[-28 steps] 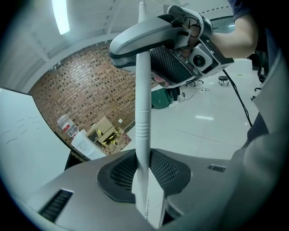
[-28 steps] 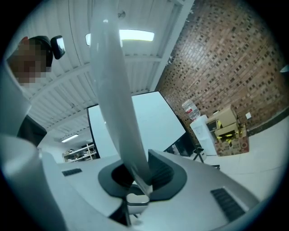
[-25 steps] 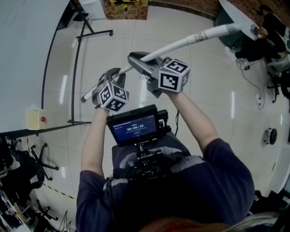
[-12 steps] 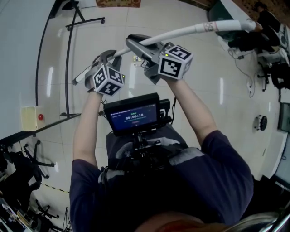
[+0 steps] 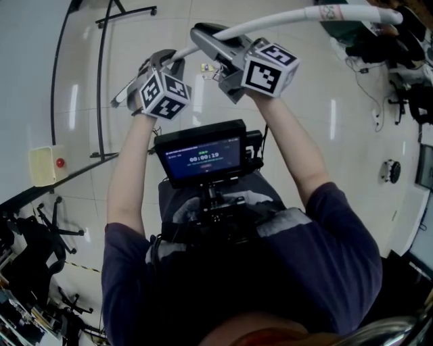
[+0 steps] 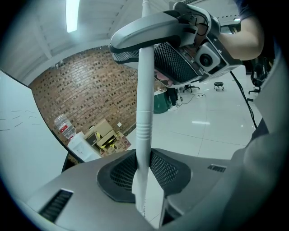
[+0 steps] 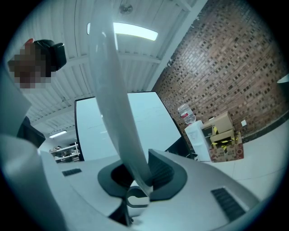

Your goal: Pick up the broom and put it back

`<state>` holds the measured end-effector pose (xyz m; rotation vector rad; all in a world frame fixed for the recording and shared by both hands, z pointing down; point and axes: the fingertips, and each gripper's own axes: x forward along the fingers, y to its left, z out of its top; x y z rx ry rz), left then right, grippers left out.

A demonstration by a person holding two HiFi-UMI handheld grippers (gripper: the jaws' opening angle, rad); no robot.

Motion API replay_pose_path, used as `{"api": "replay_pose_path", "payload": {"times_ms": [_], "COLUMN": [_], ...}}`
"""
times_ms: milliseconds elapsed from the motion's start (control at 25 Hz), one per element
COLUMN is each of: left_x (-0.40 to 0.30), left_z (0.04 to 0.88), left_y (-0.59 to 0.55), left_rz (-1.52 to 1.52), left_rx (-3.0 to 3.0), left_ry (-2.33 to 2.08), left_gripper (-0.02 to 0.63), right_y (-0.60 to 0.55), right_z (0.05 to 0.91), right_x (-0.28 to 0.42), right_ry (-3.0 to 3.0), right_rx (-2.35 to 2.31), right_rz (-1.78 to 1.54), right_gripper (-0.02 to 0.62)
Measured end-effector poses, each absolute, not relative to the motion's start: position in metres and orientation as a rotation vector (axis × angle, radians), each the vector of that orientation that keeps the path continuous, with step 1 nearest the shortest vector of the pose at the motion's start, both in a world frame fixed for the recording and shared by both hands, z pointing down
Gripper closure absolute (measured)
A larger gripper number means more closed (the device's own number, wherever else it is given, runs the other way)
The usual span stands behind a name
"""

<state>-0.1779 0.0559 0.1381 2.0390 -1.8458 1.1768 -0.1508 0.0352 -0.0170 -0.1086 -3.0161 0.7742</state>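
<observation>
The person stands on a glossy white tiled floor [image 5: 325, 135] with both arms stretched out in front, holding the broom [image 5: 284, 17] up off the ground. It is a long white pole, lying nearly level across the top of the head view. Its short near end sticks out towards the left edge, and the rest runs off to the top right corner. There it thickens and carries a small label. I cannot make out the brush end.

The left gripper [image 5: 154, 66] is clamped on the pole near that short end. In the left gripper view its two dark meshed pads sit tight on either side of the pole, only a pole's width apart.

The right gripper [image 5: 215, 37] grips the pole just further along, close beside the left one. Its jaws have just been opening a touch, yet the pole is between the pads and they rest against it.

A small monitor [image 5: 201, 157] sits on the rig at the person's chest, below the two grippers. A black metal stand [image 5: 100, 81] is on the floor off to the left. A brick wall [image 6: 86, 90] with cardboard boxes [image 7: 223, 135] at its foot closes the room.
</observation>
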Motion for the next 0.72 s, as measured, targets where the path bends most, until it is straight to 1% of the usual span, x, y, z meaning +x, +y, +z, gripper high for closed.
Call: {"api": "replay_pose_path", "payload": {"times_ms": [560, 720], "left_x": [-0.176, -0.174], "left_z": [0.144, 0.145], "left_y": [0.058, 0.060], "left_rz": [1.212, 1.213], "left_rx": [2.069, 2.080], "left_ry": [-1.835, -1.820], "left_gripper": [0.522, 0.522], "right_y": [0.035, 0.028], "right_z": [-0.004, -0.003], "right_x": [-0.147, -0.145], "right_ry": [-3.006, -3.001], "right_rx": [-0.098, -0.090], "right_rz": [0.838, 0.917], "right_gripper": [0.520, 0.520]}}
